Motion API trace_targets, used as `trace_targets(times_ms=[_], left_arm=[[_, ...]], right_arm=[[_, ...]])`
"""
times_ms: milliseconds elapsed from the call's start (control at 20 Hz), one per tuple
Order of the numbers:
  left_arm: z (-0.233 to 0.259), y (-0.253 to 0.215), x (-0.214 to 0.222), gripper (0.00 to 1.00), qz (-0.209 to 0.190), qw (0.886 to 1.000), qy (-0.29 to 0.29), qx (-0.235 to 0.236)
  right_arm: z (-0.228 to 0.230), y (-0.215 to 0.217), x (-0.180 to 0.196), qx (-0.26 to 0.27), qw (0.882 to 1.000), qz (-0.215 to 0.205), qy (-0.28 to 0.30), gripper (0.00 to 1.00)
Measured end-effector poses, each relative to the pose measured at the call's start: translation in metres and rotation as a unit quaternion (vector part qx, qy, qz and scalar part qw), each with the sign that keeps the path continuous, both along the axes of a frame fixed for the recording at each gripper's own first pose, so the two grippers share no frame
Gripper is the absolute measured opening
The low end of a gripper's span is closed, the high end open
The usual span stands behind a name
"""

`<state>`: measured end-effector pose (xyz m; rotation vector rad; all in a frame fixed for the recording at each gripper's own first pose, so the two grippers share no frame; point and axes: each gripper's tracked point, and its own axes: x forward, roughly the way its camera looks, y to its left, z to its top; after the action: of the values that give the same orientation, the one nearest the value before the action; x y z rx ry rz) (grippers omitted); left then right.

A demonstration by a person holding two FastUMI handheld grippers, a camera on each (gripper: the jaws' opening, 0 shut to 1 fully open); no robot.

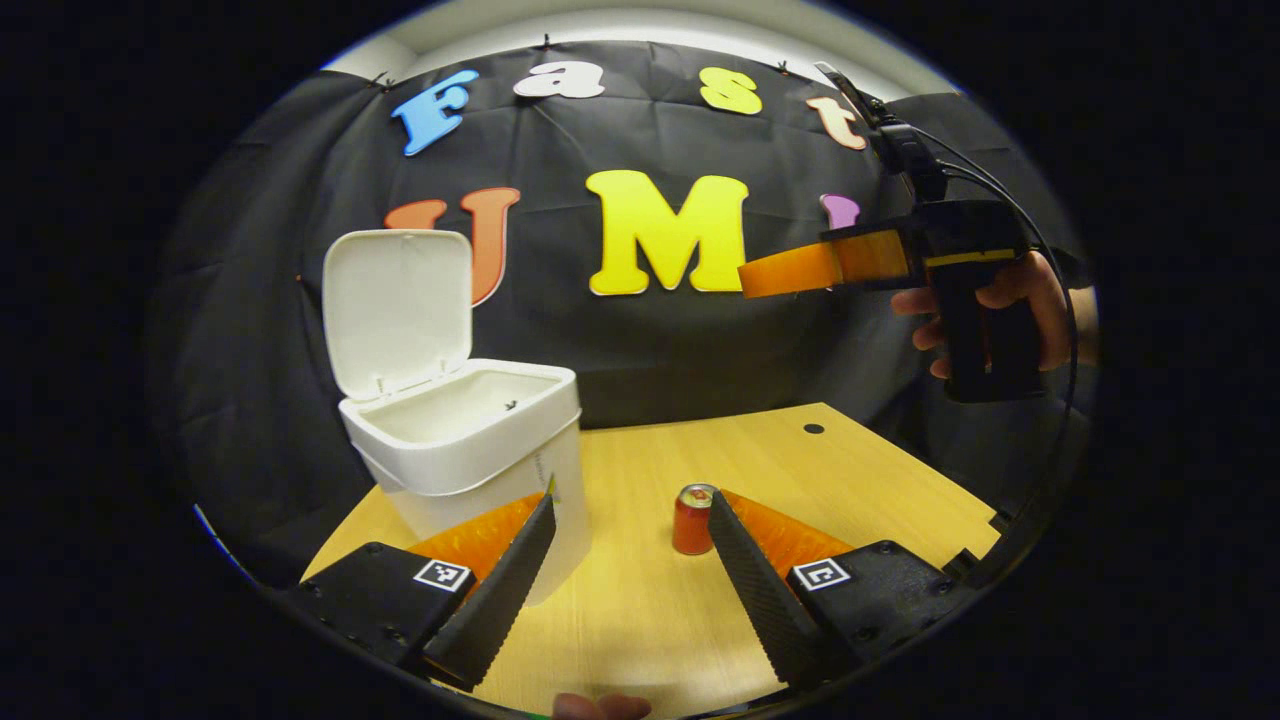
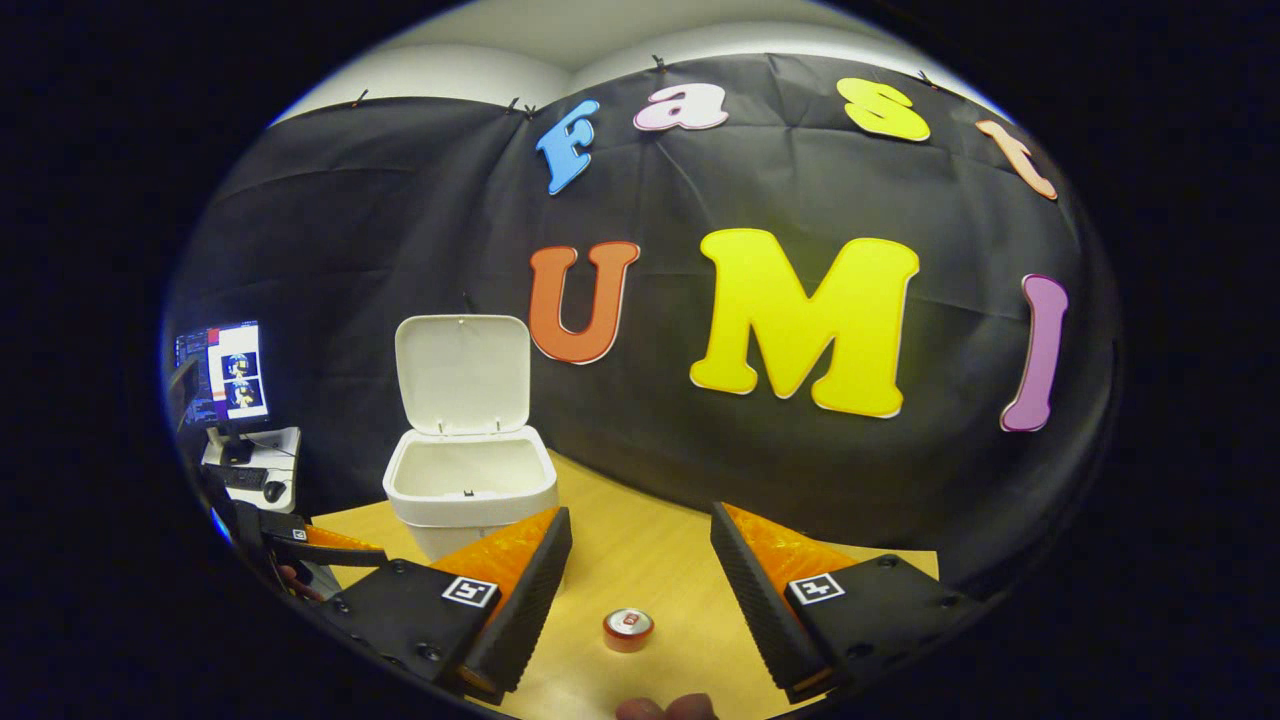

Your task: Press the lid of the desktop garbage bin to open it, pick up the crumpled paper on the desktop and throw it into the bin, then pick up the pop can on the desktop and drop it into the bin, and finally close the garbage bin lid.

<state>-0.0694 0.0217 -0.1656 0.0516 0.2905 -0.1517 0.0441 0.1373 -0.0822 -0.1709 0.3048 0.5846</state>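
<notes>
My left claw hangs released over the worktop, fingers spread. The pop can stands upright just at the inside of its two-o'clock finger, though I can't tell if they touch. The garbage bin sits at ten o'clock, its lid tipped up and open. My right claw is also released, held high; the can lies low between its fingers at six o'clock, the bin at ten o'clock.
</notes>
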Motion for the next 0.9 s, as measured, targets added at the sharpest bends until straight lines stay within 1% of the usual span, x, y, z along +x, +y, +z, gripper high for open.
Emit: trace_targets(times_ms=[150, 250, 400, 650, 900], left_arm=[[-0.018, -0.023, 0.016, 1.0, -0.028, 1.0, 0.004, 0.011], [-0.031, -0.037, 0.025, 1.0, -0.043, 0.999, 0.011, 0.003], [-0.054, -0.051, 0.036, 1.0, -0.051, 0.998, 0.033, 0.002], [-0.084, -0.064, 0.046, 1.0, -0.054, 0.997, 0.056, 0.003], [-0.11, -0.069, 0.061, 1.0, -0.046, 0.996, 0.071, 0.002]], right_arm=[[-0.015, -0.053, -0.008, -0.026, 0.998, -0.062, 0.006, 0.9], [-0.018, -0.086, -0.015, -0.029, 0.994, -0.107, 0.008, 0.9], [-0.027, -0.128, -0.032, -0.027, 0.987, -0.159, 0.021, 0.9], [-0.042, -0.181, -0.053, -0.035, 0.975, -0.213, 0.049, 0.9], [-0.051, -0.209, -0.072, -0.047, 0.968, -0.239, 0.055, 0.9]])
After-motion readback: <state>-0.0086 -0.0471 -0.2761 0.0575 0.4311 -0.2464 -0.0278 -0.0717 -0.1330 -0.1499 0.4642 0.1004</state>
